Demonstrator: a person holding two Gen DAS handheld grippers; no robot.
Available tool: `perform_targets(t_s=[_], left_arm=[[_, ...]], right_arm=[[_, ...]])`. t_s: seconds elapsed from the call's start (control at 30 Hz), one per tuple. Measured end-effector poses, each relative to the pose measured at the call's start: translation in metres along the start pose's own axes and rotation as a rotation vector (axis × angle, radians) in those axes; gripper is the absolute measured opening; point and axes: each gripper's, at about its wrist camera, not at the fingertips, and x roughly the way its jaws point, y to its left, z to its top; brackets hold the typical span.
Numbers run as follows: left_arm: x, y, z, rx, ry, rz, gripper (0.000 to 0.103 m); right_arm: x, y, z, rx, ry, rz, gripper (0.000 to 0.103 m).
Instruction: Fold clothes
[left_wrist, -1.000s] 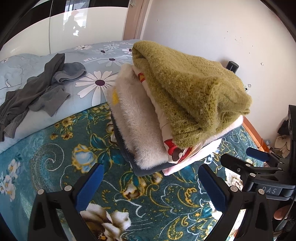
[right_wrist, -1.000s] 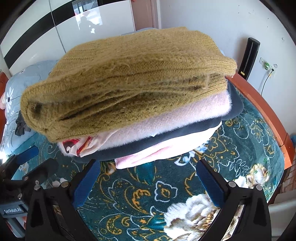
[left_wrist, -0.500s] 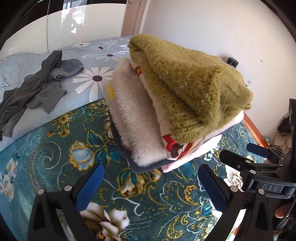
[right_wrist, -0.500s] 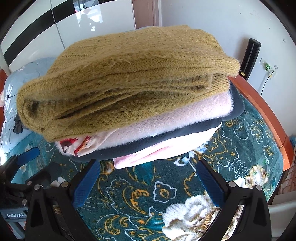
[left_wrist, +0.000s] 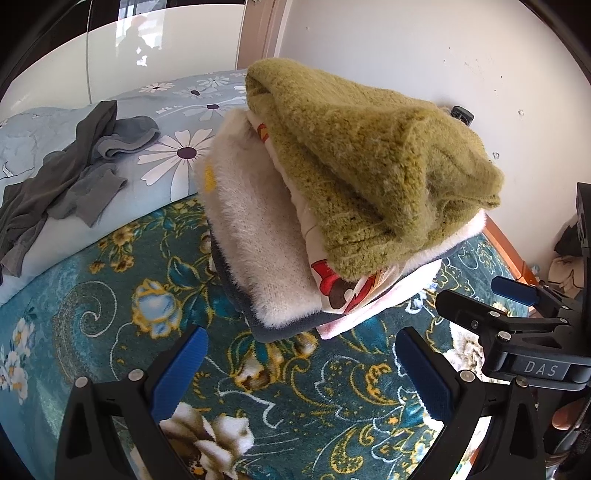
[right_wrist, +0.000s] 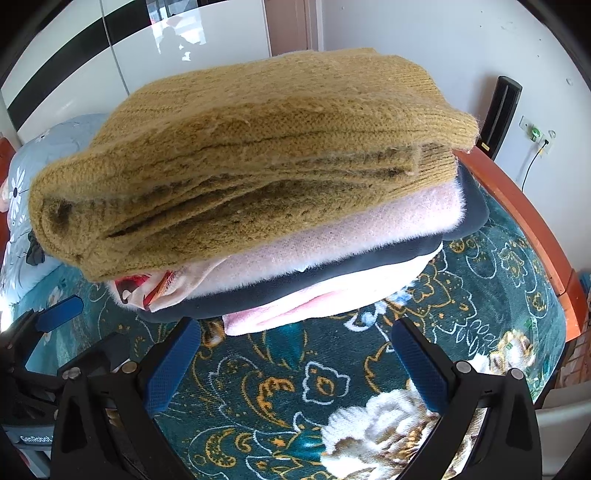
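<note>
Both jaws wide, gripping nothing: left gripper (left_wrist: 301, 367) and right gripper (right_wrist: 295, 362) low over the teal floral blanket (right_wrist: 280, 373), just short of the stack; folded stack (left_wrist: 280, 236) on blanket, olive knit sweater (right_wrist: 251, 162) on top. Looks mostly done; grey garments (left_wrist: 62, 177) crumpled on the daisy-print bedding (left_wrist: 177, 155), not yet folded; no containers visible.

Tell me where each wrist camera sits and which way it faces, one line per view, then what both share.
Left wrist: behind the open left gripper, facing the folded stack's corner; grey clothes lie beyond, and the right gripper shows at right.
Right wrist: behind the open right gripper, facing the stack's long side; the left gripper shows at lower left.
Shared: the mustard sweater topping the stack, and the teal floral blanket.
</note>
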Motion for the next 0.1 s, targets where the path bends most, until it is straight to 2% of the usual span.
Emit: perform_targets(t_s=[0.1], left_arm=[[0.0, -0.0009, -0.0005, -0.002, -0.002, -0.001, 0.103]], right_arm=[[0.0001, -0.0004, 0.0005, 0.001, 0.0, 0.0, 0.103]])
